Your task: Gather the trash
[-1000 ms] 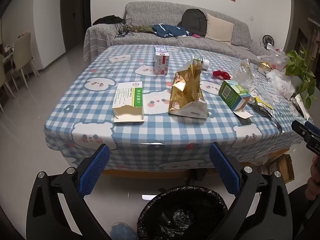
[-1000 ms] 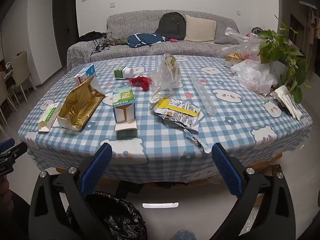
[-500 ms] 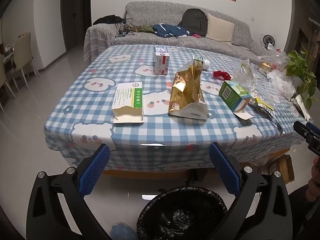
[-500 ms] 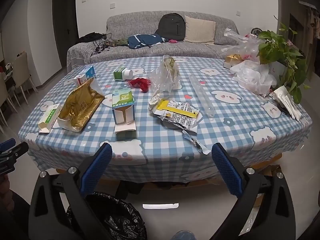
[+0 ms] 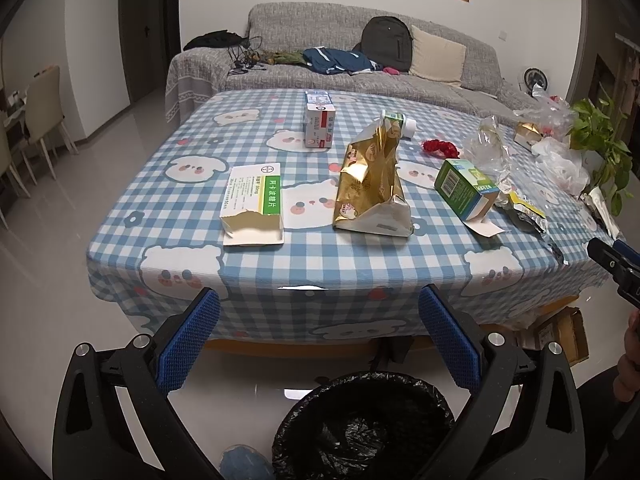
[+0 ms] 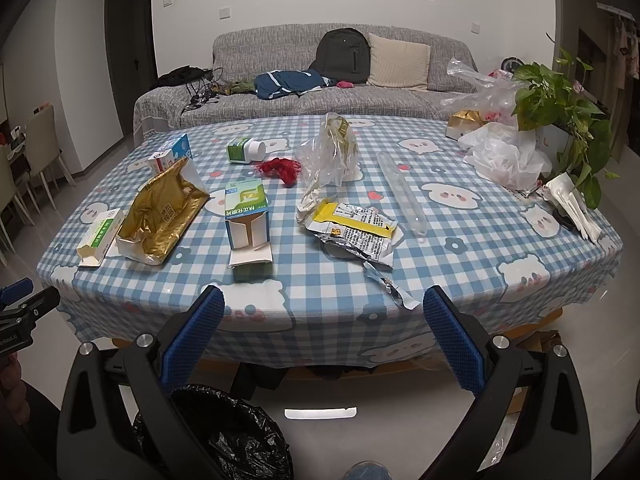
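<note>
Trash lies on a blue checked tablecloth (image 5: 280, 268): a torn white-and-green box (image 5: 254, 202), a gold foil bag (image 5: 372, 184), a green carton (image 5: 464, 188) and a white-and-red carton (image 5: 319, 124). The right wrist view also shows a crumpled yellow wrapper (image 6: 352, 230), clear plastic (image 6: 330, 154) and red netting (image 6: 280, 168). A black-lined bin (image 5: 362, 426) stands on the floor below my left gripper (image 5: 318, 340), which is open and empty, short of the table edge. My right gripper (image 6: 322, 340) is open too, before the table's front edge.
A potted plant (image 6: 564, 112) and white plastic bags (image 6: 504, 156) sit at the table's right end. A grey sofa (image 6: 320, 76) with a backpack stands behind. Chairs (image 5: 40, 120) are at the far left. A cardboard box (image 5: 560, 336) lies under the table.
Both grippers have drifted slightly; the table sits a little differently in each view. Nothing was taken hold of and both stay open.
</note>
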A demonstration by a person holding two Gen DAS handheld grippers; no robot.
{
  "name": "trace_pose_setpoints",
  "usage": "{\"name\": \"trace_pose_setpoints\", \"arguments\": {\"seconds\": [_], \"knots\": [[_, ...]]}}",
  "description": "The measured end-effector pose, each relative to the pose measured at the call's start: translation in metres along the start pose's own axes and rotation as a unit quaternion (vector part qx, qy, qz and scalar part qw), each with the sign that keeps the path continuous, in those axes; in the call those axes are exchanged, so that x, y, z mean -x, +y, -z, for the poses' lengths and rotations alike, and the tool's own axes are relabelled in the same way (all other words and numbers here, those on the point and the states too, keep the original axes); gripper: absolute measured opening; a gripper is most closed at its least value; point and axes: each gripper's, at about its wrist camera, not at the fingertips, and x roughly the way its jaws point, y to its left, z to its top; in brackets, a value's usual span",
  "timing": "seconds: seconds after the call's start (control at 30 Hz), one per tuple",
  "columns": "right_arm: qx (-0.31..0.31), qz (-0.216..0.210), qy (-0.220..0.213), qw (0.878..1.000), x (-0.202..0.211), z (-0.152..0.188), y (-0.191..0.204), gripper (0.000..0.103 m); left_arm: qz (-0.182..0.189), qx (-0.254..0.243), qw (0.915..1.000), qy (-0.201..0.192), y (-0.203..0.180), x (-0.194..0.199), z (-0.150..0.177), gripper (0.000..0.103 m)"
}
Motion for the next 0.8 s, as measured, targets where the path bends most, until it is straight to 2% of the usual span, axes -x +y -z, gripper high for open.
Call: {"name": "trace_pose_setpoints", "arguments": {"seconds": [0.8], "knots": [[0.0, 0.0, 0.0, 1.0, -0.0003, 0.0016, 0.0001, 0.096, -0.003, -0.001, 1.0, -0.001, 0.0019, 0.0019, -0.0003, 0.097]]}}
